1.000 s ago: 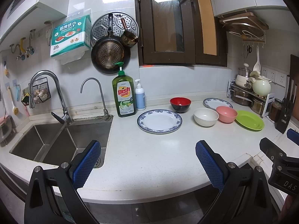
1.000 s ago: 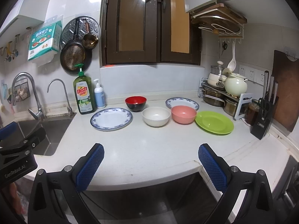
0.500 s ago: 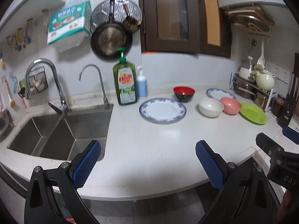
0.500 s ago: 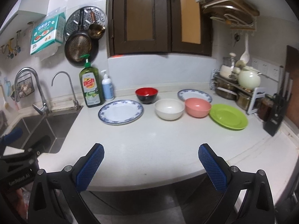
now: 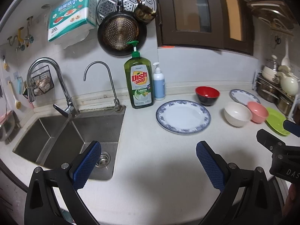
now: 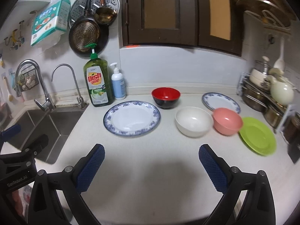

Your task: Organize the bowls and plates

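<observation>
Two hand-held grippers hover, both spread wide and grasping nothing, over the front of a white kitchen countertop. The left gripper, blue-padded, fills the bottom of the left wrist view, which alone shows the stainless double sink with its drain at lower left. The right gripper frames the lower edge of the right wrist view, where the dishes sit larger and nearer the centre. There a large blue-rimmed white plate lies flat at mid-frame, a red-and-black bowl just behind its right edge. A white bowl and a pink bowl stand side by side, close together; a smaller blue-rimmed plate lies behind them and a lime-green plate at right. All bowls sit upright, mouths up. A green dish-soap bottle and a white pump bottle stand against the wall left of the plates. Nothing stands between grippers and dishes.
</observation>
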